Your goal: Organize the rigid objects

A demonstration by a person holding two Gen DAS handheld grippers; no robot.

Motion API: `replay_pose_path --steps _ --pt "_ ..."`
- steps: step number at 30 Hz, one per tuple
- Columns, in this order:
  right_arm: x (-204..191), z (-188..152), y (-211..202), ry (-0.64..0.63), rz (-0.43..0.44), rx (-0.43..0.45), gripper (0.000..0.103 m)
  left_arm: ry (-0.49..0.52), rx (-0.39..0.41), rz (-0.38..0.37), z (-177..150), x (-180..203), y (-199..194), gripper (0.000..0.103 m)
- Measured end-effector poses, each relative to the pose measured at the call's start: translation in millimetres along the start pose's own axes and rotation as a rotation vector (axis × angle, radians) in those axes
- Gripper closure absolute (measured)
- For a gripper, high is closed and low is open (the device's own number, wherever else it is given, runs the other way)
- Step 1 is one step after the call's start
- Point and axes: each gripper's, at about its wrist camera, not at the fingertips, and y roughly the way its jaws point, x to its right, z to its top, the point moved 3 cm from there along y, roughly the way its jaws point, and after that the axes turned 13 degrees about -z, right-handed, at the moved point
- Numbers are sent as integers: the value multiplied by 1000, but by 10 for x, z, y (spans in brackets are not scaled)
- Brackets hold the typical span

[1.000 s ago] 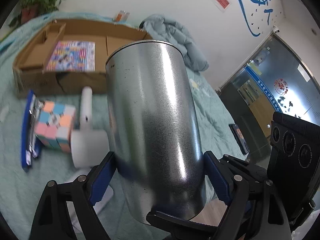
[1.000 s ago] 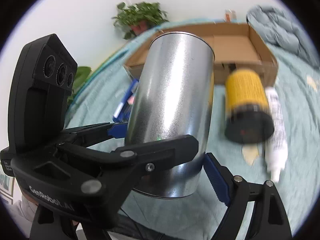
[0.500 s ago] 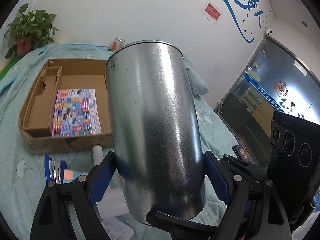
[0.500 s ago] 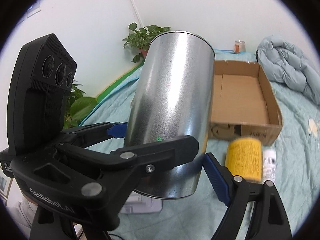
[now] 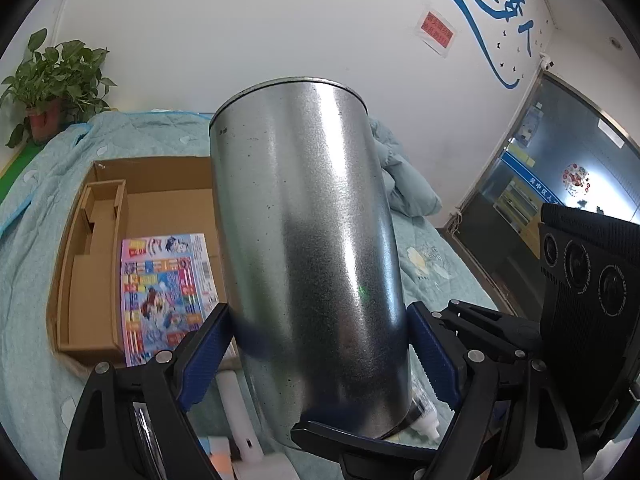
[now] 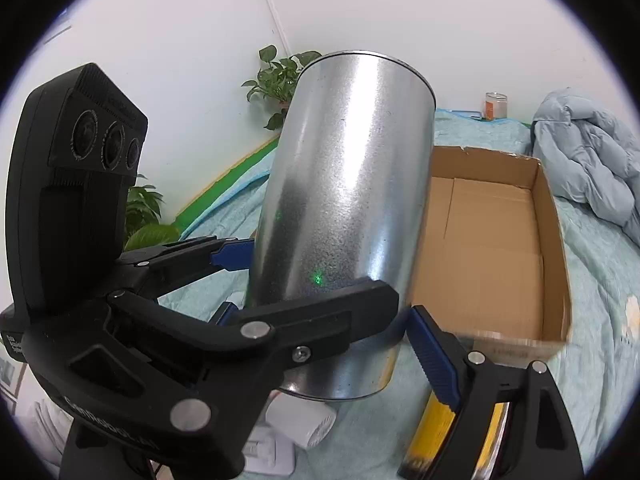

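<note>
A tall galvanized metal cylinder (image 5: pixel 308 248), open rim at the far end, is held in the air by both grippers at once. The left gripper (image 5: pixel 316 344) has its jaws spread wide, with the blue pads (image 5: pixel 206 354) pressing the cylinder's lower wall from the left and right. The right gripper (image 6: pixel 328 320) clamps the same cylinder near its base; one blue pad (image 6: pixel 434 354) lies against the right side of the wall, while the other side is hidden behind the left gripper's black body, which crosses in front in the right wrist view.

The cylinder is tilted, its top leaning away from the cameras, above a teal quilted bedspread (image 5: pixel 32 376). Beyond it on the bedspread lies an open cardboard box (image 5: pixel 72 280), and a colourful printed booklet (image 5: pixel 160 292) lies flat on the box floor, left of the cylinder. In the right wrist view the right half of the box (image 6: pixel 500 248) is bare cardboard.

Below the cylinder, near the cameras, are a white plastic object (image 6: pixel 304 424) and a yellow can (image 6: pixel 432 432) lying on its side, partly hidden behind the right gripper. A potted plant (image 5: pixel 52 80) stands at the far left by the wall, a pale blue duvet (image 6: pixel 588 168) is bunched at the far right, and a small orange jar (image 6: pixel 496 106) stands at the bed's far edge.
</note>
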Motion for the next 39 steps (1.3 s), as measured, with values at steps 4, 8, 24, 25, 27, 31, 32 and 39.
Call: replay_pose_path --steps 4,8,24,25,27,31,32,39 --pt "66 192 167 -22 20 -53 18 -17 -30 10 232 -200 211 19" --pt "210 312 433 -6 16 -117 18 -61 -78 -5 355 -458 515 19" --pt "579 -182 1458 115 39 -406 18 -279 -288 -62 3 -1357 1585 17" --pt "586 -197 1455 121 40 -405 18 -270 -290 -57 1 -1348 1596 17" --pt "596 -212 1464 127 28 -414 18 -254 -289 -24 30 -1353 1610 17" --pt "717 -229 1538 177 7 -439 17 -277 -232 -4 64 -1397 1456 17" --pt "708 -232 1527 181 10 -440 17 -282 -214 5 76 -1410 1377 17" --pt "669 -176 1432 196 7 -387 12 -202 -104 115 -54 -1272 835 17"
